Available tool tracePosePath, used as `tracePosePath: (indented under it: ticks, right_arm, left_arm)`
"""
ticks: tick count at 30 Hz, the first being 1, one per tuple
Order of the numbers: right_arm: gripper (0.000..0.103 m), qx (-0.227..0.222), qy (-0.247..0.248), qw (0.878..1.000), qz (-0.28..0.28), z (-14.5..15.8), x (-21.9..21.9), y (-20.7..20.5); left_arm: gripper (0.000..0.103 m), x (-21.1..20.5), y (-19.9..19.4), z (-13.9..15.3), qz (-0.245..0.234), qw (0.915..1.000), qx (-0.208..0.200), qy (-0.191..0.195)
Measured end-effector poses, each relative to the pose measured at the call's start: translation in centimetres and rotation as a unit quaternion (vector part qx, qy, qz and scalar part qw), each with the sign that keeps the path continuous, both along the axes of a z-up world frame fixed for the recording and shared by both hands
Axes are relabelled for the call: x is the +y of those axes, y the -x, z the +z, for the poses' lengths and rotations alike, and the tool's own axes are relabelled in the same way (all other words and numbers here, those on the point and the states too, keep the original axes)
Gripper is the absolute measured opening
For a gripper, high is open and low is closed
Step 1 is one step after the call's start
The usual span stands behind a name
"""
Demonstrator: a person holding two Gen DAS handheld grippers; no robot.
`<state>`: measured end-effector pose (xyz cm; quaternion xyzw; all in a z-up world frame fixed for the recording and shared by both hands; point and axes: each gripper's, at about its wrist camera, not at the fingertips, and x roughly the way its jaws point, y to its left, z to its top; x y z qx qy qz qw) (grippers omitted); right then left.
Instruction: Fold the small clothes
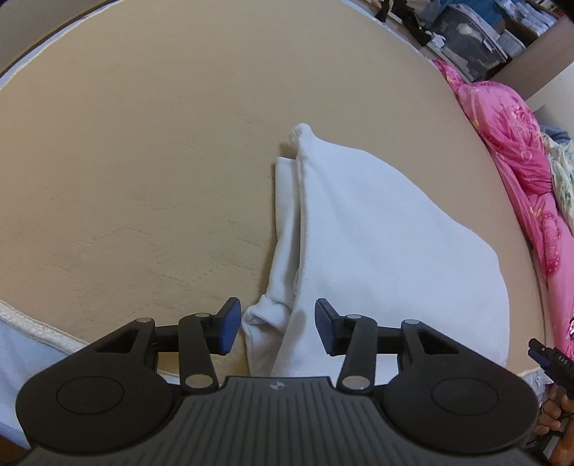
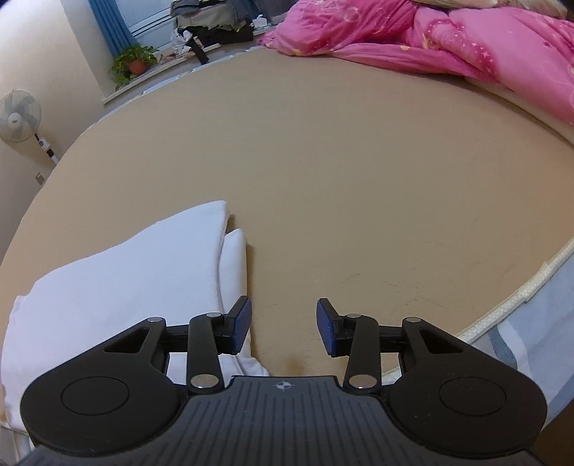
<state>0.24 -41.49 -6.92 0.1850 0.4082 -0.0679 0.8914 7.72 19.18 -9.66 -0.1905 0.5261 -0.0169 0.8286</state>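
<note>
A white garment lies folded on the tan mattress, one layer lapped over another. My left gripper hovers open over its near left edge; cloth shows between the blue pads, which do not press on it. In the right wrist view the same white garment lies at the lower left. There my right gripper stands open just right of the garment's edge, above bare mattress, with nothing between its fingers.
A pink quilt is bunched along the far side of the bed. Storage boxes, a potted plant, piled clothes and a standing fan lie beyond it. The mattress's piped edge runs close by.
</note>
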Motion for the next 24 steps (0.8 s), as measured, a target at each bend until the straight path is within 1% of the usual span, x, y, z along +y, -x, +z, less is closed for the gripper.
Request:
tracePosePath:
  ticks: [4, 13, 16, 21, 24]
  right_arm:
    - [0.042, 0.001, 0.008, 1.0, 0.01, 0.3, 0.2, 0.3]
    - [0.042, 0.003, 0.001, 1.0, 0.003, 0.0, -0.4, -0.1]
    - [0.042, 0.005, -0.001, 1.0, 0.003, -0.1, -0.4, -0.2]
    - [0.042, 0.004, -0.003, 1.0, 0.003, 0.0, -0.6, -0.3]
    - [0.042, 0.002, -0.005, 1.0, 0.004, 0.0, -0.6, -0.3]
  left_arm:
    - [0.05, -0.2, -0.5, -0.3, -0.001, 1.0, 0.006, -0.003]
    - [0.05, -0.6, -1.5, -0.8, -0.007, 0.9998, 0.014, -0.009]
    - [0.054, -0.7, -1.7, -0.9, -0.007, 0.9998, 0.015, -0.01]
    - [0.055, -0.9, -2.2, -1.4, -0.011, 0.9996, 0.023, -0.014]
    - [0.059, -1.1, -2.7, -2.0, -0.013, 0.9991, 0.034, -0.023]
